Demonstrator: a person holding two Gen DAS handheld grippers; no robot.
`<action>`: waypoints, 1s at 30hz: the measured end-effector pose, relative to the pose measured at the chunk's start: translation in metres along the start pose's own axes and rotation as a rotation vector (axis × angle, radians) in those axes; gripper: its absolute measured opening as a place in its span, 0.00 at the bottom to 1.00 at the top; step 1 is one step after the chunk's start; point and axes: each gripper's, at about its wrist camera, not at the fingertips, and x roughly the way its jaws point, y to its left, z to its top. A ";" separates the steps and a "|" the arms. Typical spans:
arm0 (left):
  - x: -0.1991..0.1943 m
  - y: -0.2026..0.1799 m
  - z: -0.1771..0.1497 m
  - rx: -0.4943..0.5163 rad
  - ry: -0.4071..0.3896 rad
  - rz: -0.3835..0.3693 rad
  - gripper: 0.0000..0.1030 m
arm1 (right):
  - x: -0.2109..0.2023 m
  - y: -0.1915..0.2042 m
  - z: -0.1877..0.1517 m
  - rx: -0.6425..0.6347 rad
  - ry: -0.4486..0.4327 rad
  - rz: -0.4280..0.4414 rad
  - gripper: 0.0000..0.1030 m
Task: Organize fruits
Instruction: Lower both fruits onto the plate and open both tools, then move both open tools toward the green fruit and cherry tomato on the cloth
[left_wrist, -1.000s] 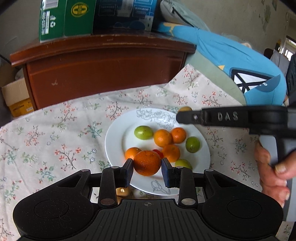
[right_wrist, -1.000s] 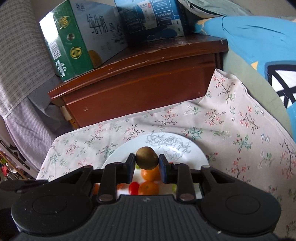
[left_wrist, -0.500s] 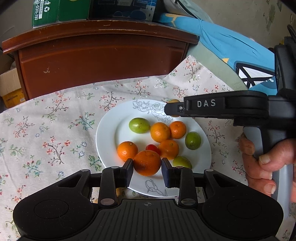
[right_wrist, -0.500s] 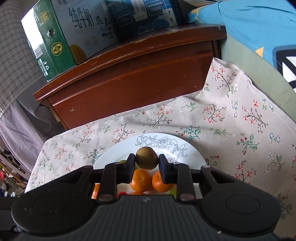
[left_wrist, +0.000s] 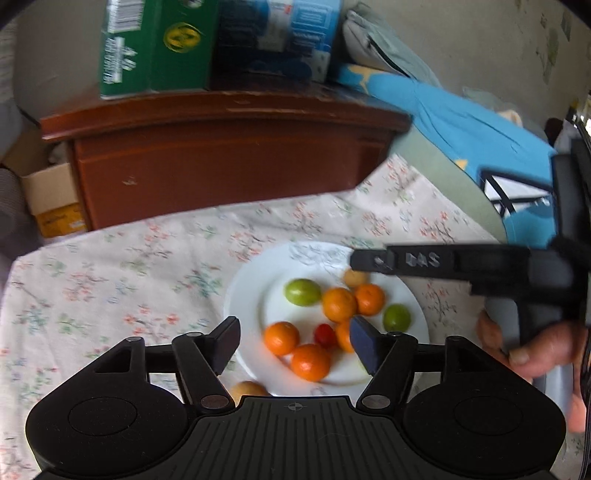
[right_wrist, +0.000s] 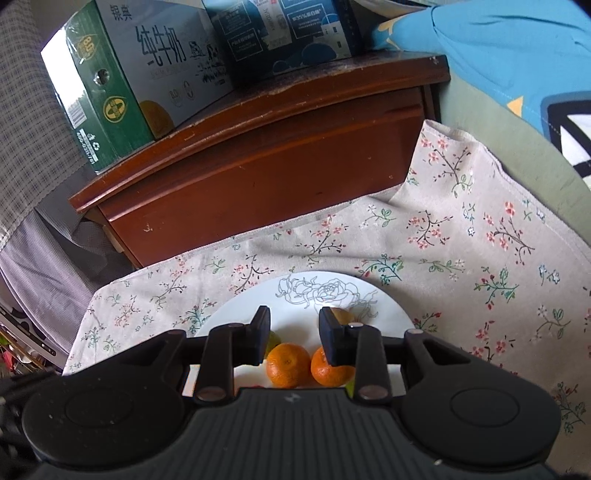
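Floral cotton cloth (right_wrist: 461, 258) over the desk, round white rose-printed plate (right_wrist: 240, 314) of oranges (left_wrist: 310, 362) at 6 o'clock, reddish wooden cabinet (right_wrist: 277, 155) at 12, left gripper (left_wrist: 293, 343) and right gripper (right_wrist: 293, 332) jaws both released, empty.

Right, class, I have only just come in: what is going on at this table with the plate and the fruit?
A person is sorting fruit onto a white plate with a hand-held gripper in each hand. The left hand-held gripper is open above the plate, with an orange lying on the plate below it. The right hand-held gripper is open too, and a brown kiwi lies on the plate beside its right finger. Oranges, green fruits and a small red one are on the plate; one yellowish fruit lies on the floral cloth.
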 end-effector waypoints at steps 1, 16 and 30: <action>-0.004 0.004 0.002 -0.009 -0.003 0.012 0.69 | -0.002 0.001 0.000 -0.001 -0.002 0.003 0.30; -0.059 0.051 0.000 -0.098 -0.053 0.106 0.76 | -0.045 0.038 -0.030 -0.068 0.015 0.051 0.31; -0.069 0.056 -0.040 -0.104 0.021 0.157 0.76 | -0.052 0.065 -0.083 -0.092 0.118 0.101 0.31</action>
